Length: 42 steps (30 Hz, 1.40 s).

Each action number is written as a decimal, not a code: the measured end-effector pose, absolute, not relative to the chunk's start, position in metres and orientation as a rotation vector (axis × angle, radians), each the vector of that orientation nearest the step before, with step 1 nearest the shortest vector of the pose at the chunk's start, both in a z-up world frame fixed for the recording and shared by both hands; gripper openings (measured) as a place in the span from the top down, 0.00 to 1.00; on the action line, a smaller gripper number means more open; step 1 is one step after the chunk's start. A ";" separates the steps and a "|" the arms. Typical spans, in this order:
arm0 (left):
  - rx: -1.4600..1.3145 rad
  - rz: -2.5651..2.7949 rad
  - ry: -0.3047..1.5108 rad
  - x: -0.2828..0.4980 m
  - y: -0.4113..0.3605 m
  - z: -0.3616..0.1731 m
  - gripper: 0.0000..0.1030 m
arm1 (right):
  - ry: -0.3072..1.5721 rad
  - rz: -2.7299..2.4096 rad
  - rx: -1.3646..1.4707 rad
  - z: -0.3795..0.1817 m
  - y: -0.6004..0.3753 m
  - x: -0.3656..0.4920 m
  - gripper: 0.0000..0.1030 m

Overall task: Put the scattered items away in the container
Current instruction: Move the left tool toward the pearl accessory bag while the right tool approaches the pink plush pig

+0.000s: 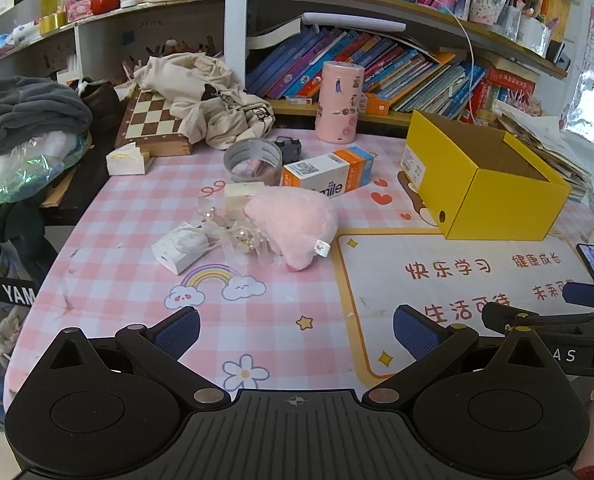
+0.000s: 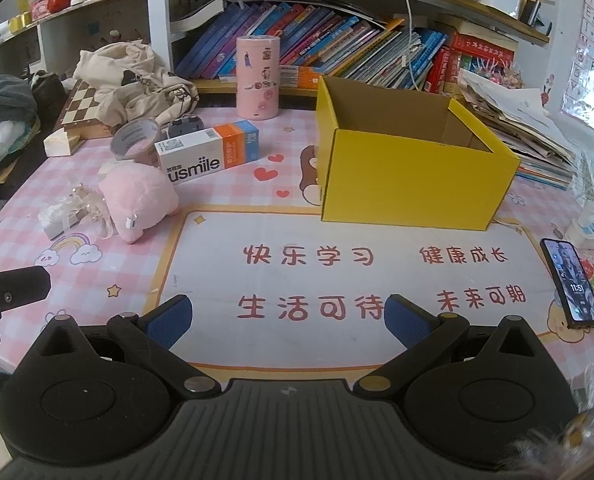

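Both tools, left tool [image 1: 295, 330] and right tool [image 2: 287, 318], spread, empty. One yellow box [image 2: 409, 172], one plush [image 2: 137, 196], one tape roll [image 2: 135, 142].

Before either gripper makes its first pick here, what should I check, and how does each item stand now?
1. Left gripper open, nothing held: ok.
2. Right gripper open, nothing held: ok.
3. Yellow box upright, top open: ok.
4. Box floor free of items: cannot tell, only partly visible.
5. Pink plush clear for a clean grasp: not ok, beaded ribbon bundle lies against it.
6. Usmile carton reachable: ok, lying flat.
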<state>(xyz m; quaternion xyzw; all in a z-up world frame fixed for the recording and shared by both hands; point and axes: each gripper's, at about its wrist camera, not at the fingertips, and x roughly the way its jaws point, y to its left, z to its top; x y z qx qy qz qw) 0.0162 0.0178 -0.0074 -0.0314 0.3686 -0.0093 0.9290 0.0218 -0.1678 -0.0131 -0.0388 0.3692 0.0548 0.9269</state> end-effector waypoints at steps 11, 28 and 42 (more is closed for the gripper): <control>-0.069 -0.013 0.754 0.017 0.027 -0.008 0.00 | 0.742 0.169 -0.063 -0.010 -0.158 0.025 0.00; -0.109 0.029 0.738 0.014 0.046 -0.009 0.00 | 0.743 0.264 -0.095 -0.013 -0.132 0.033 0.00; -0.149 0.112 0.752 0.036 0.058 -0.017 0.00 | 0.758 0.380 -0.098 -0.017 -0.118 0.071 0.00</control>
